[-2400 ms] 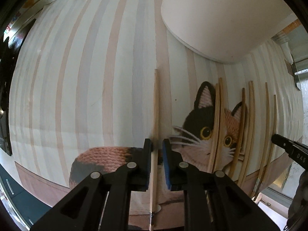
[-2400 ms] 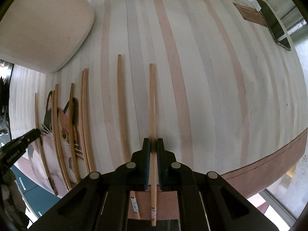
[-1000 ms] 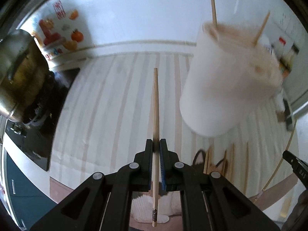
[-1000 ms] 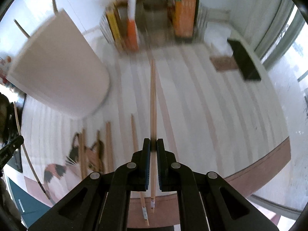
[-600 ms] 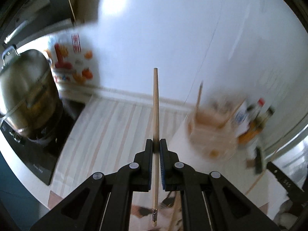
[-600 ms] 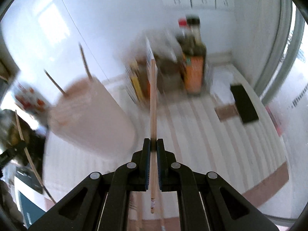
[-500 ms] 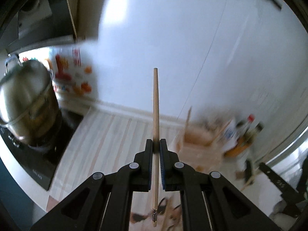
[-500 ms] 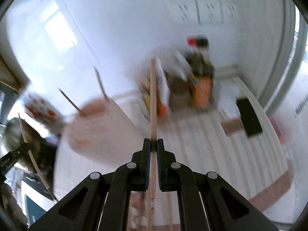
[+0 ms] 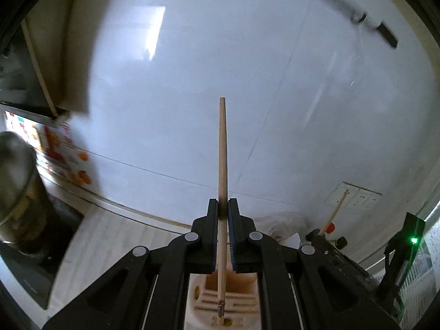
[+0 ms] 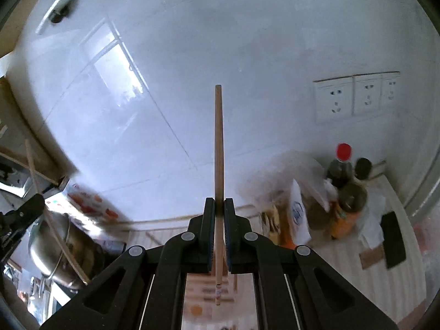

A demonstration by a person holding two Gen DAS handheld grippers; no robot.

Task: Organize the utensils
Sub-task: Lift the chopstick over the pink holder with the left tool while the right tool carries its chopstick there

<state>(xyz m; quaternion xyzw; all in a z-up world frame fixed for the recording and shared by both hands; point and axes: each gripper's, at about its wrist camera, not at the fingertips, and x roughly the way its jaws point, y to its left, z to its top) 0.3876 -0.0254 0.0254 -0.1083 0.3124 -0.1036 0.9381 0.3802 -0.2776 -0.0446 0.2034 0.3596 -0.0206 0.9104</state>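
A glossy white tiled wall [image 9: 275,88] fills most of both views. Low at the left of the left wrist view stands a large stainless steel pot [image 9: 16,192]. On the pale striped counter [image 10: 365,250] at the right sits a cluster of dark sauce bottles [image 10: 343,170], one with a red cap. The black left gripper [image 9: 223,211] is clamped on a slim wooden chopstick [image 9: 222,192], held upright with its lower end over a beige slotted utensil holder [image 9: 228,305]. The black right gripper [image 10: 216,209] is likewise closed tight on a second wooden chopstick [image 10: 218,178], also upright.
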